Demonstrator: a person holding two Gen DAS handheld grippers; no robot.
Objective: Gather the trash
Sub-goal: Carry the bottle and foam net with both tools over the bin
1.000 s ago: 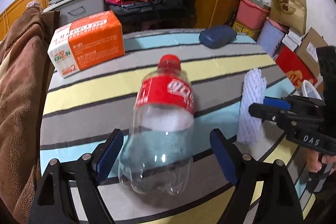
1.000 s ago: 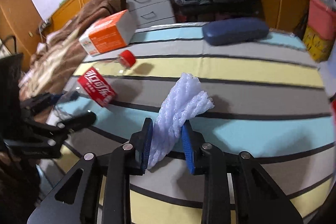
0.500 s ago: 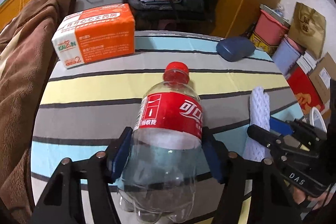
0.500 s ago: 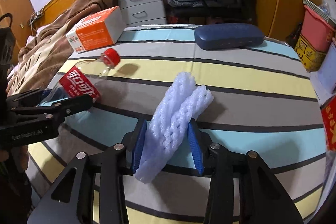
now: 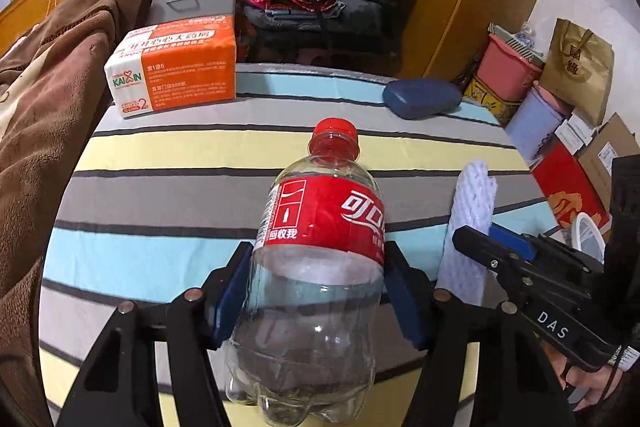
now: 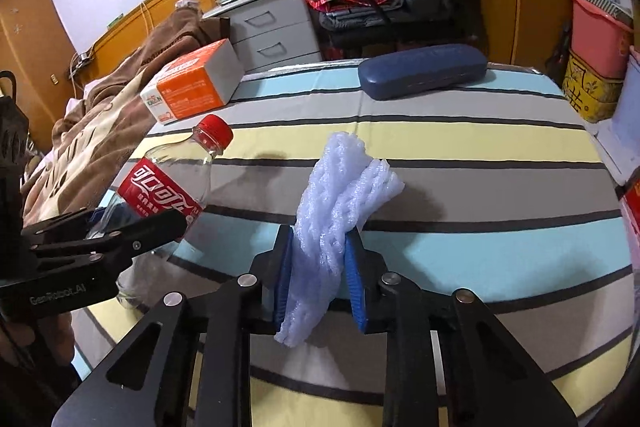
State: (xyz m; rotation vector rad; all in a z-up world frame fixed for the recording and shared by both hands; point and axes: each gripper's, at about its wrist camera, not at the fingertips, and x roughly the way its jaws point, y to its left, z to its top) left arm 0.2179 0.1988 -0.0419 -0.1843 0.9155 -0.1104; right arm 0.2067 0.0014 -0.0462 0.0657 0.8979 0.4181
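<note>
An empty clear plastic cola bottle (image 5: pixel 320 267) with a red label and red cap sits between my left gripper's (image 5: pixel 318 291) blue pads, which are shut on its body and hold it raised above the striped table (image 5: pixel 180 195). It also shows in the right wrist view (image 6: pixel 168 187). My right gripper (image 6: pixel 320 275) is shut on a white foam net sleeve (image 6: pixel 336 211), lifted off the table. The sleeve also shows in the left wrist view (image 5: pixel 472 211), held by the right gripper (image 5: pixel 496 251).
An orange and white box (image 5: pixel 176 67) stands at the table's far left. A dark blue glasses case (image 5: pixel 420 97) lies at the far edge. A brown blanket (image 5: pixel 40 115) lies left. Bags, boxes and a pink bin (image 5: pixel 508 71) crowd the right.
My left gripper closed on the bottle and lifted it. My right gripper kept its hold on the foam sleeve and raised it off the table.
</note>
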